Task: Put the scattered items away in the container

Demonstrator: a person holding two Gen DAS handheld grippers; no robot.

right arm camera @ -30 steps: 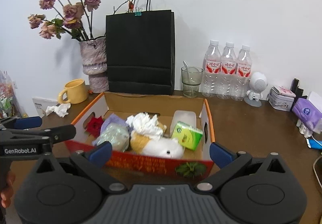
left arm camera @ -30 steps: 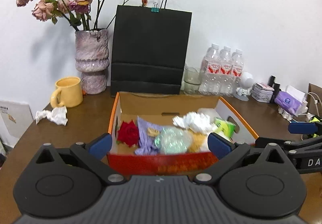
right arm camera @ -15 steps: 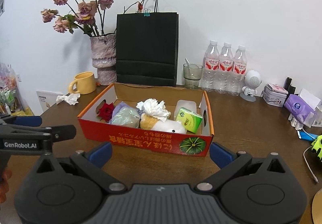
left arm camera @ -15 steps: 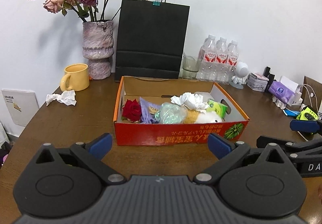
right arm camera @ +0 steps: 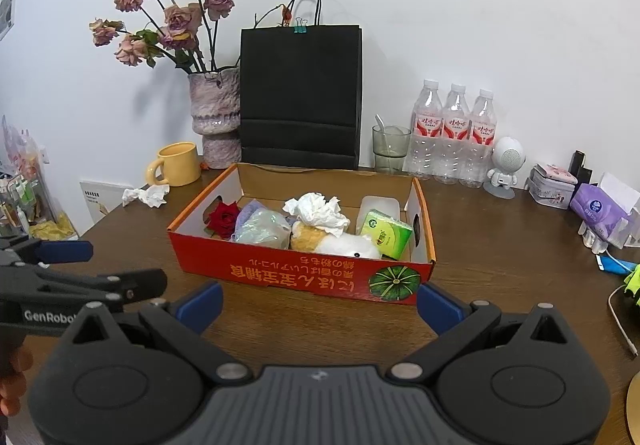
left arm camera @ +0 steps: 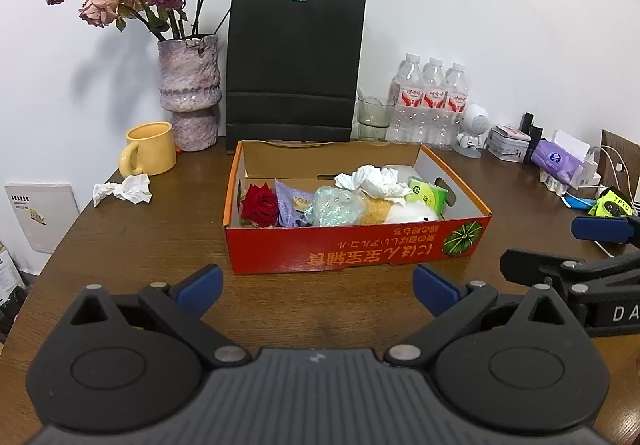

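A red-orange cardboard box [left arm camera: 352, 249] [right arm camera: 300, 277] stands mid-table. Inside lie a red rose [left arm camera: 260, 205], a purple cloth [left arm camera: 290, 203], a teal bubble bag [left arm camera: 336, 207], a white crumpled tissue [left arm camera: 372, 181], a green packet [right arm camera: 386, 233] and a white plush toy [right arm camera: 348, 245]. Another crumpled tissue [left arm camera: 124, 191] [right arm camera: 146, 195] lies on the table left of the box, by the mug. My left gripper [left arm camera: 318, 287] is open and empty, in front of the box. My right gripper [right arm camera: 318, 303] is likewise open and empty, just short of the box's front wall.
Along the back wall stand a yellow mug [left arm camera: 150, 149], a vase of dried roses [left arm camera: 188, 93], a black paper bag [left arm camera: 294, 73], a glass [right arm camera: 390, 149], three water bottles [right arm camera: 456, 133] and a small white figure [right arm camera: 506, 165]. A tin, a purple tissue pack [right arm camera: 600, 211] and cables crowd the right edge.
Both grippers have drawn back from the box, which now sits farther off in each view. Their jaws stay open and empty.
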